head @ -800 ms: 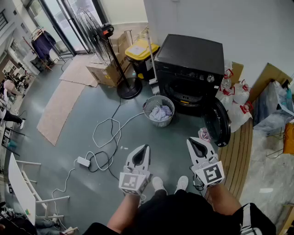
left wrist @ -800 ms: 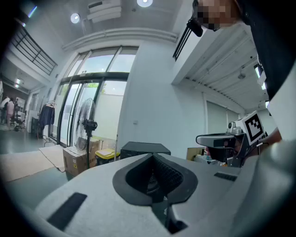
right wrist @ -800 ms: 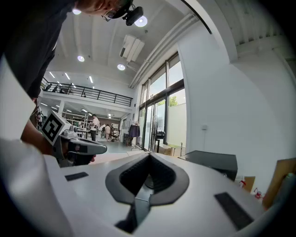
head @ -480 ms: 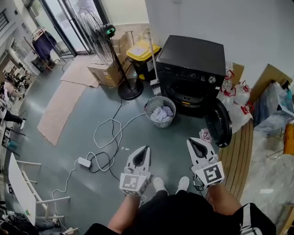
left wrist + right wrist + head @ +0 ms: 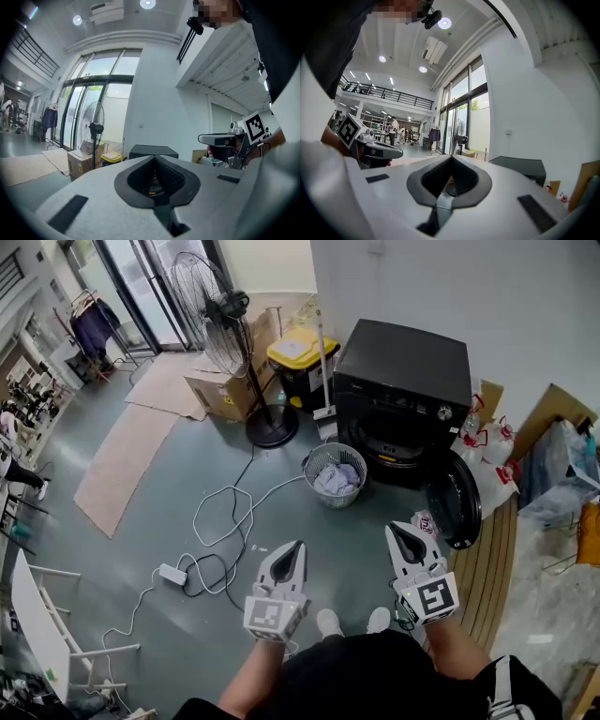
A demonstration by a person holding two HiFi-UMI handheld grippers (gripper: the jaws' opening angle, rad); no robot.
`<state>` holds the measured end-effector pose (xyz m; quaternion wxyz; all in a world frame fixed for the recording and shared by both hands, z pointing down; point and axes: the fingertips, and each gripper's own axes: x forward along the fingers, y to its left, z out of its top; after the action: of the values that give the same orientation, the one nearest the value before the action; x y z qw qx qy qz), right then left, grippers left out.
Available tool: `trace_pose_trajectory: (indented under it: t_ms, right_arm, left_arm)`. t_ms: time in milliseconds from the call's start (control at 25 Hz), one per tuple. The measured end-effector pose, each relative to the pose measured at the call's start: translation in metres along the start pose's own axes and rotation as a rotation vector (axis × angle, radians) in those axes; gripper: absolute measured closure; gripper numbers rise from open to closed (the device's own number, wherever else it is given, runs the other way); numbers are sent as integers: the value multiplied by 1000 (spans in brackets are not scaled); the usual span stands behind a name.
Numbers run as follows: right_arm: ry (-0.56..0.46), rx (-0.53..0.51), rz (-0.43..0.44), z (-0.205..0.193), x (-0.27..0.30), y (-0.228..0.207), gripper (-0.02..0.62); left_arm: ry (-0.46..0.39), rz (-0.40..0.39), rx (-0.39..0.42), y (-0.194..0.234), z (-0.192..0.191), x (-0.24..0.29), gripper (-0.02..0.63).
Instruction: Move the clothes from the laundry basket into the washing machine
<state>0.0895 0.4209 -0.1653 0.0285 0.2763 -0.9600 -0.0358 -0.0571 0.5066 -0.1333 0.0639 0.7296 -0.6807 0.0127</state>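
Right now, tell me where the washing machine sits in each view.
Head view: the washing machine stands right of centre in the upper part, against the wall.
Left gripper view: low centre, only its dark top shows.
Right gripper view: lower right, dark top showing.
Shared landmark: the standing fan, left of the machine in all three views.
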Motion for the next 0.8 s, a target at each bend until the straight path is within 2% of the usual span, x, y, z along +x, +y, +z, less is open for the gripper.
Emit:
trace_pose_trajectory:
  t_ms: [240,440,600,800]
  right_arm:
    - [-8,14,-15,1,26,12,588]
    - [-6,1,-3,-1,53,4,588]
    - [-9,7,-7,-10,80,-24,588]
    - [-8,14,7,-24,124,-84,588]
  left_arm:
    - [-14,-10,29,36,4,0,604]
    - [-1,-17,36,52,4,20,604]
    - [13,-30,43,61,2,59,604]
    - [28,-24,40,73,4,133,604]
